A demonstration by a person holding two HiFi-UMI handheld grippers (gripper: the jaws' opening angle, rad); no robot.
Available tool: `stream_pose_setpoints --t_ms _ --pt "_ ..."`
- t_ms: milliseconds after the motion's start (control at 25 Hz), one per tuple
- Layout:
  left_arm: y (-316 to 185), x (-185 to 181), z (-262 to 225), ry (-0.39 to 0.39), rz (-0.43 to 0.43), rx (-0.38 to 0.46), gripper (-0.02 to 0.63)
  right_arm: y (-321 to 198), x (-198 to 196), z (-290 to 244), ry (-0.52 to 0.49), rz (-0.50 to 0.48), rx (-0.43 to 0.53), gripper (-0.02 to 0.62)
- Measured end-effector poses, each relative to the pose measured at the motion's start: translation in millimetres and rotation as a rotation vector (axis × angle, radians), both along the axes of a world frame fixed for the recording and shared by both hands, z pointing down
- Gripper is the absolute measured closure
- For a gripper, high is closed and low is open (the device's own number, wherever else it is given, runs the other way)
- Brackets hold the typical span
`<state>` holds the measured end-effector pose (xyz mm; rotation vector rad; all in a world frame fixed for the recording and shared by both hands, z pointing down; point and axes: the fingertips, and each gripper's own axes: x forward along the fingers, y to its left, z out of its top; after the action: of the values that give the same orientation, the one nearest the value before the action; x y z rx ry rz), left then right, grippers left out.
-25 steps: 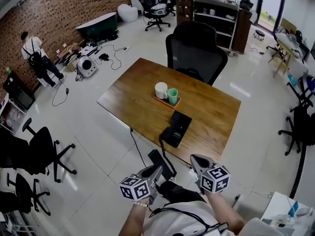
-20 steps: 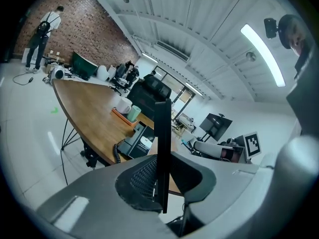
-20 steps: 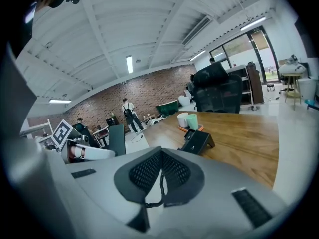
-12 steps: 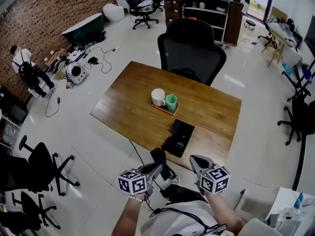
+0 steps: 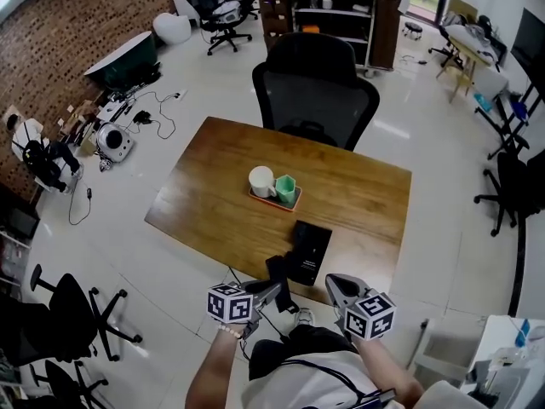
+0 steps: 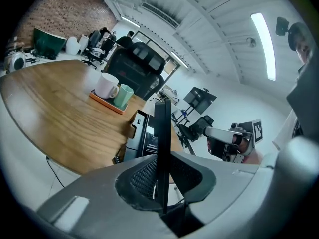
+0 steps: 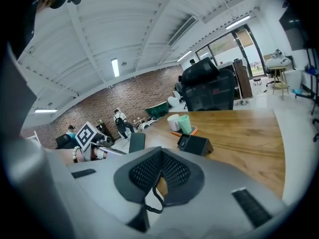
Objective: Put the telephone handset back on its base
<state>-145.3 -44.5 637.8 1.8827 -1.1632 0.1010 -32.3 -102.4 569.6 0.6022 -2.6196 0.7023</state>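
Clamping handset (image 6: pixel 162 133), left hand-held gripper (image 5: pixel 268 290); right hand-held gripper (image 5: pixel 334 282) closed; tray (image 5: pixel 256 197) holds mug (image 5: pixel 261 181), cup (image 5: pixel 285 189).

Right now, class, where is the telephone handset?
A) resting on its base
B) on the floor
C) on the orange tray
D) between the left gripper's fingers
D: the left gripper view shows the black handset clamped between the left gripper's fingers, off the base.
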Motion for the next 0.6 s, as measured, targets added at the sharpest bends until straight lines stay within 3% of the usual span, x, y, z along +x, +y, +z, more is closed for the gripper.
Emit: stream_pose_setpoints --t_ms 200,600 --pt "-26.0 -2.5 12.9 0.011 0.119 -0.022 0.537 -8.3 1.9 6.3 0.015 0.025 -0.009 0.595" --pt "-56.7 -11.5 27.4 0.015 0.259 -0.049 0.537 -25.2 -3.1 4.8 0.012 0.111 0.000 0.595"
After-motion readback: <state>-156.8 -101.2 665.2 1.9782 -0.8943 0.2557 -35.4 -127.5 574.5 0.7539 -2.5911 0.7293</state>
